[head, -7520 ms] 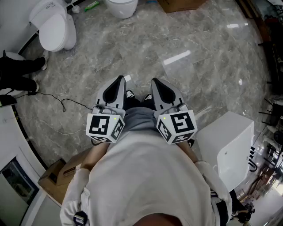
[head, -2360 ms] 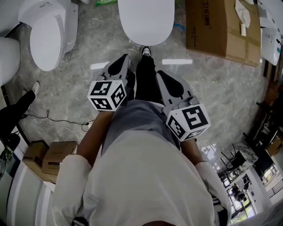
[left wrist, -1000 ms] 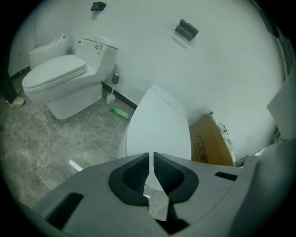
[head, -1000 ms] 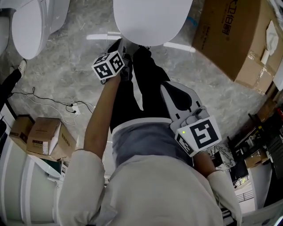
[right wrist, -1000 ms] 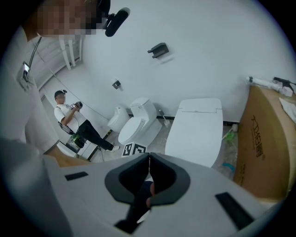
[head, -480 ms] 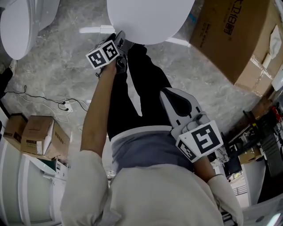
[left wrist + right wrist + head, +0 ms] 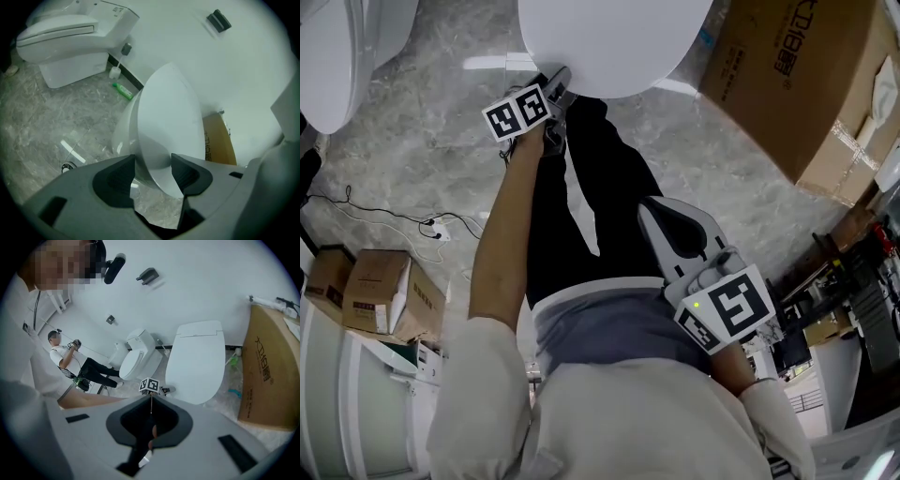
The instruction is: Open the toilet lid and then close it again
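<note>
White wall (image 7: 201, 282), grey marbled floor (image 7: 441, 141). The right gripper view shows three white toilets (image 7: 138, 357) along the wall; the nearest has its lid (image 7: 609, 42) down. One big box (image 7: 806, 84) beside it bears black Chinese print too unclear to read. Two small boxes (image 7: 394, 300) lie at the left. The left gripper (image 7: 553, 86) has just been opening; its jaws stand wide, astride the lid's front rim. The right gripper (image 7: 666, 216) is closed and empty.
</note>
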